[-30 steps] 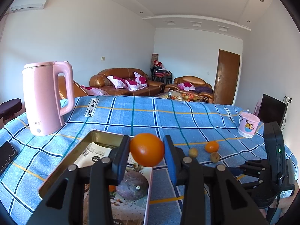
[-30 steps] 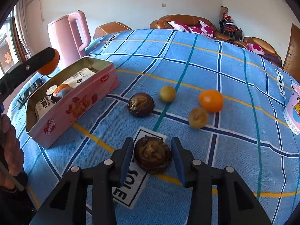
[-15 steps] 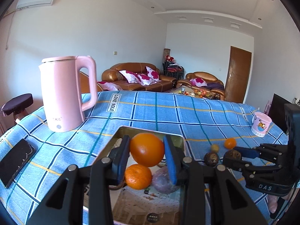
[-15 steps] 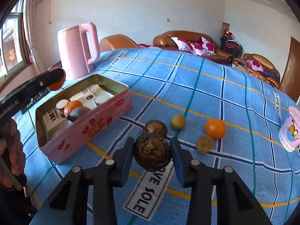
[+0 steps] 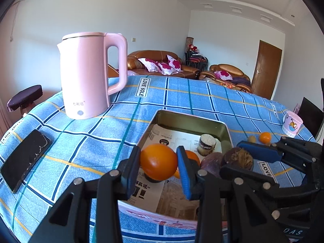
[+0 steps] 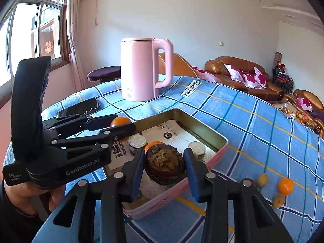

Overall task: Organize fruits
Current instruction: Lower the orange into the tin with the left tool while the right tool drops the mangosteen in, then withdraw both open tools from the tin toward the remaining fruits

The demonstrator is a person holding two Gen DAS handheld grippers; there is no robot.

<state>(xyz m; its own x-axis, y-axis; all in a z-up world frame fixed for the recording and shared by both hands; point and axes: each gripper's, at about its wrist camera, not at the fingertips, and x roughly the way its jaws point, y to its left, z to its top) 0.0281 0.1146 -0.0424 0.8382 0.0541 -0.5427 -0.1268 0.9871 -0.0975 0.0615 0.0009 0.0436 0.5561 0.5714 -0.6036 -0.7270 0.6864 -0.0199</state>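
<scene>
An orange (image 5: 158, 161) is clamped in the left claw (image 5: 158, 163) and a brown fruit (image 6: 165, 163) in the right claw (image 6: 165, 164) over the tin (image 6: 220, 139), where crowding could cause a collision.

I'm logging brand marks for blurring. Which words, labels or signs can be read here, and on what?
"LOVE SOLE": patch on the blue tablecloth.
"GenRobot.AI": body of the left gripper.
"DAS": body of the right gripper.
Pink kettle mark, printed paper in the tin, red window sign: too small to read.
</scene>
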